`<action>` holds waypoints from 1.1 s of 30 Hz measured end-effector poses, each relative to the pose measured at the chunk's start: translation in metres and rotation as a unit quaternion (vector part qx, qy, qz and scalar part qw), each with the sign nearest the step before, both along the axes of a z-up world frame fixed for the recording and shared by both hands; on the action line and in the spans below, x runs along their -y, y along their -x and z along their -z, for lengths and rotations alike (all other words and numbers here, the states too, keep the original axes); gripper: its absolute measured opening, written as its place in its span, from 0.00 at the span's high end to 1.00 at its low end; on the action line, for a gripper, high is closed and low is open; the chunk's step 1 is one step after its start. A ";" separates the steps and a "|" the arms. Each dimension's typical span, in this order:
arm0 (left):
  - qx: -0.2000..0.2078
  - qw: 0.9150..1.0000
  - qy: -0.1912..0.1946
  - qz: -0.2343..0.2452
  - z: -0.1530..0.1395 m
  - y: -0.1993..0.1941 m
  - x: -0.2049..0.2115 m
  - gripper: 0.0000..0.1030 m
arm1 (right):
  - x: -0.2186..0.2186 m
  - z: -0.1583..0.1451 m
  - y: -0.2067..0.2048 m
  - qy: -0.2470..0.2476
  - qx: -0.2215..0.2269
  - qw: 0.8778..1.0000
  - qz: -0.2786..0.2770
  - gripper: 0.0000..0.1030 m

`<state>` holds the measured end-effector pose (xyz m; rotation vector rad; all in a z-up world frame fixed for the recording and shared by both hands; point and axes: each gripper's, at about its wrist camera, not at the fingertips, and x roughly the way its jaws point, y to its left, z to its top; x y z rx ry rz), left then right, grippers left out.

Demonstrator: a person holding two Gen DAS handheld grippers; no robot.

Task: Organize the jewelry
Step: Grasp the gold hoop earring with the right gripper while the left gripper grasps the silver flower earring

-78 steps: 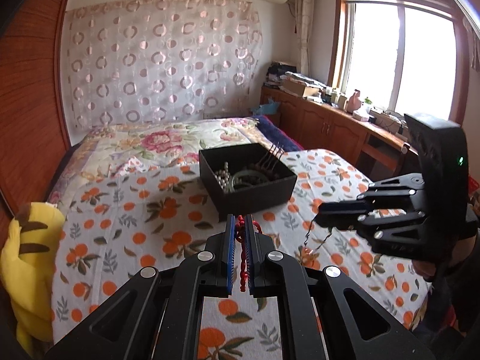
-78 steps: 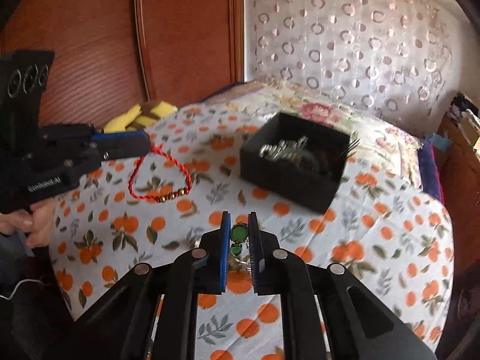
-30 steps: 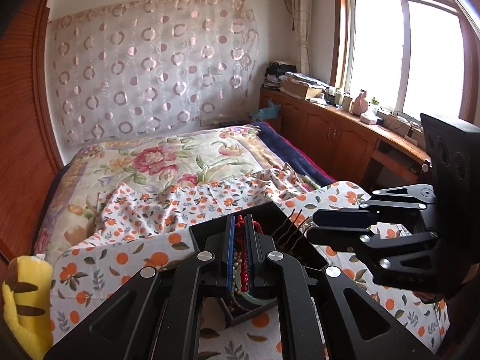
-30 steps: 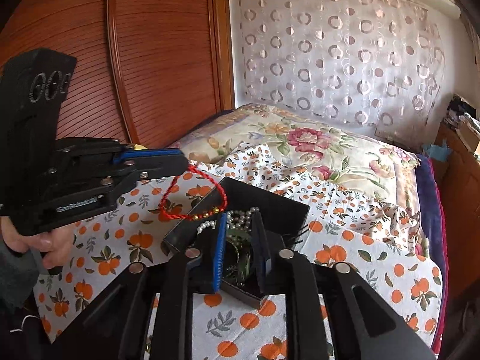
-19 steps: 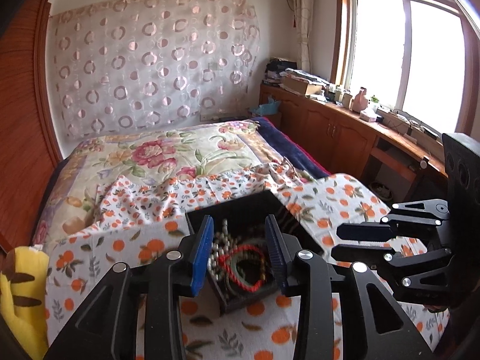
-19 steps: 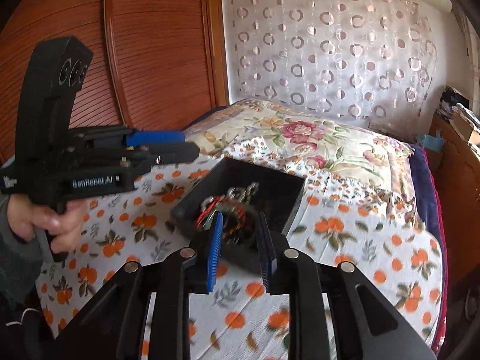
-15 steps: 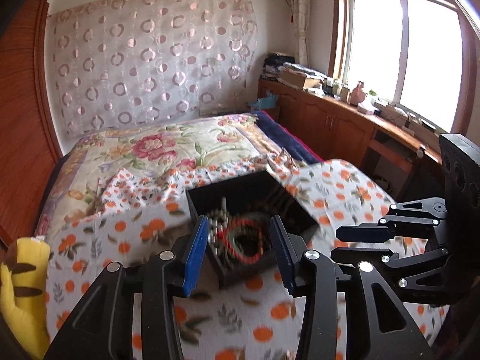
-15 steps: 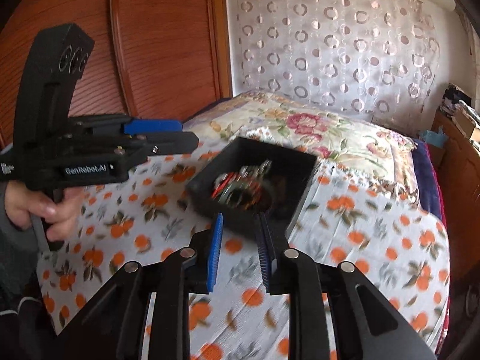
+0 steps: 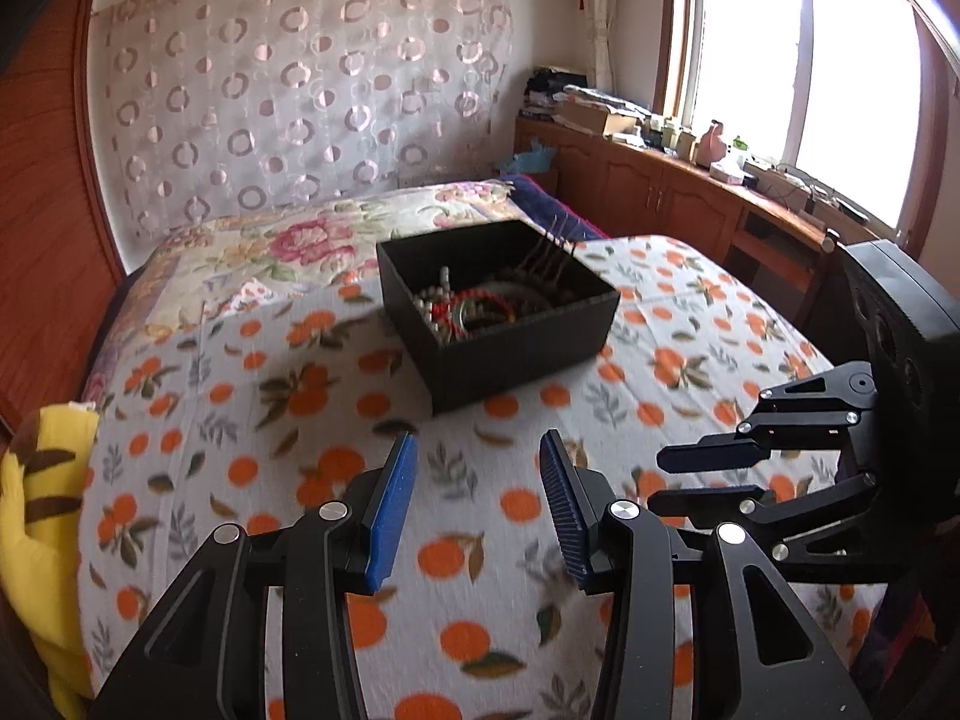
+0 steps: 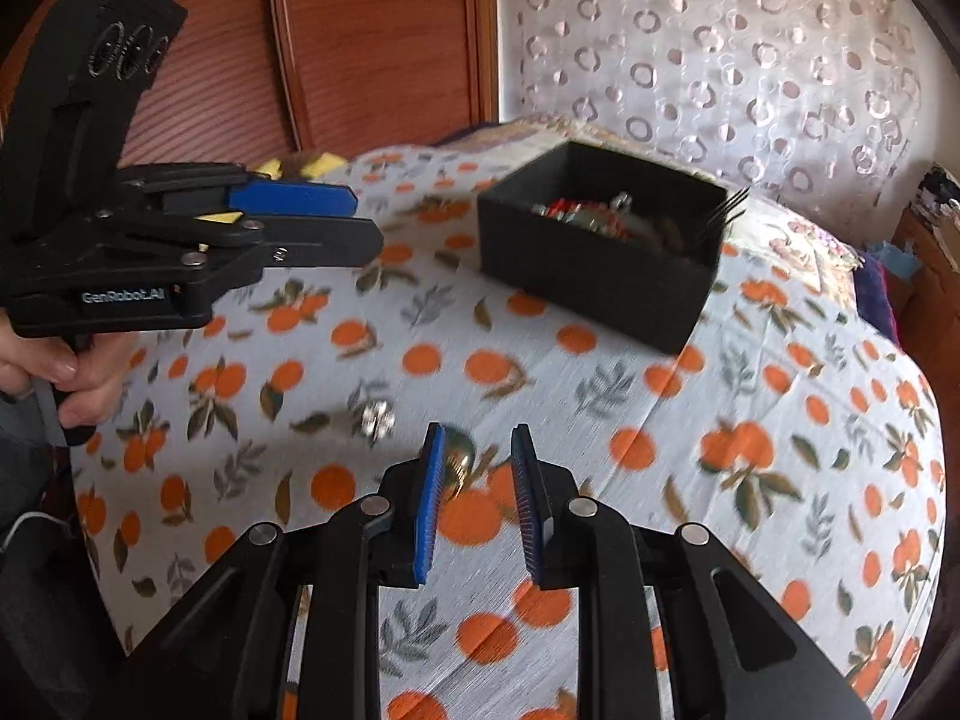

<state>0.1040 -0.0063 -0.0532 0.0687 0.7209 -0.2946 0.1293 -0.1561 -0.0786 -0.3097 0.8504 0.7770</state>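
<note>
A black open box (image 9: 522, 360) stands on the orange-print bedspread (image 9: 252, 420); jewelry fills it, with a red bracelet (image 9: 456, 315) on top. My left gripper (image 9: 478, 450) is open and empty, hanging back from the box's near wall. My right gripper (image 10: 478, 441) is open low over the bedspread, nothing between its pads. A small gold and green piece (image 10: 459, 450) lies on the cloth at its left fingertip. A silver piece (image 10: 378, 417) lies a little further left. The box (image 10: 600, 294) sits beyond. The left gripper (image 10: 336, 222) is held by a hand (image 10: 60, 372).
A yellow plush toy (image 9: 42, 510) lies at the bed's left edge. A floral quilt (image 9: 288, 246) covers the bed behind the box. A wooden cabinet (image 9: 660, 192) runs under the window on the right. A wooden wardrobe (image 10: 372, 48) stands to the left.
My left gripper opened and the red bracelet now lies in the box. The green piece has left my right gripper's jaws. Both grippers pulled back from the box and sank toward the bedspread.
</note>
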 end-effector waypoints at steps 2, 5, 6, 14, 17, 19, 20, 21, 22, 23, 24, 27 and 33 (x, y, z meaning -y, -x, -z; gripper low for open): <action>-0.004 1.000 0.000 -0.001 0.005 0.004 -0.001 0.61 | -0.002 0.006 0.000 0.008 -0.010 1.000 -0.002 0.76; -0.013 1.000 0.002 0.000 0.011 0.009 -0.001 0.61 | -0.005 0.012 -0.001 0.018 -0.013 1.000 -0.002 0.80; -0.017 1.000 0.001 0.002 0.014 0.011 0.000 0.61 | -0.006 0.012 0.000 0.021 -0.009 1.000 -0.003 0.83; -0.037 0.999 -0.005 0.026 0.029 0.016 0.016 0.61 | 0.000 0.010 -0.003 0.037 0.009 0.999 -0.001 0.95; -0.045 0.998 -0.006 0.035 0.035 0.016 0.023 0.61 | 0.006 0.007 -0.007 0.028 0.011 1.000 0.006 0.95; -0.052 0.998 -0.007 0.041 0.039 0.015 0.027 0.61 | 0.011 0.003 -0.010 0.023 0.014 1.000 0.011 0.95; -0.054 0.998 -0.008 0.042 0.041 0.015 0.028 0.61 | 0.012 0.002 -0.011 0.021 0.015 1.000 0.013 0.95; -0.055 0.997 -0.010 0.044 0.042 0.014 0.030 0.61 | 0.013 -0.001 -0.013 0.019 0.018 1.000 0.014 0.95; -0.056 0.997 -0.012 0.046 0.044 0.014 0.031 0.61 | 0.014 -0.002 -0.013 0.018 0.020 1.000 0.016 0.95; -0.057 0.997 -0.013 0.046 0.045 0.014 0.032 0.61 | 0.016 -0.004 -0.014 0.015 0.023 0.999 0.017 0.95; -0.058 0.997 -0.013 0.047 0.046 0.014 0.033 0.61 | 0.016 -0.006 -0.016 0.013 0.024 0.999 0.018 0.95; -0.059 0.997 -0.015 0.050 0.047 0.014 0.036 0.64 | 0.018 -0.011 -0.019 0.006 0.030 0.999 0.019 0.95; -0.065 0.996 -0.027 0.055 0.051 0.012 0.042 0.82 | 0.020 -0.019 -0.026 -0.004 0.036 0.999 0.018 0.95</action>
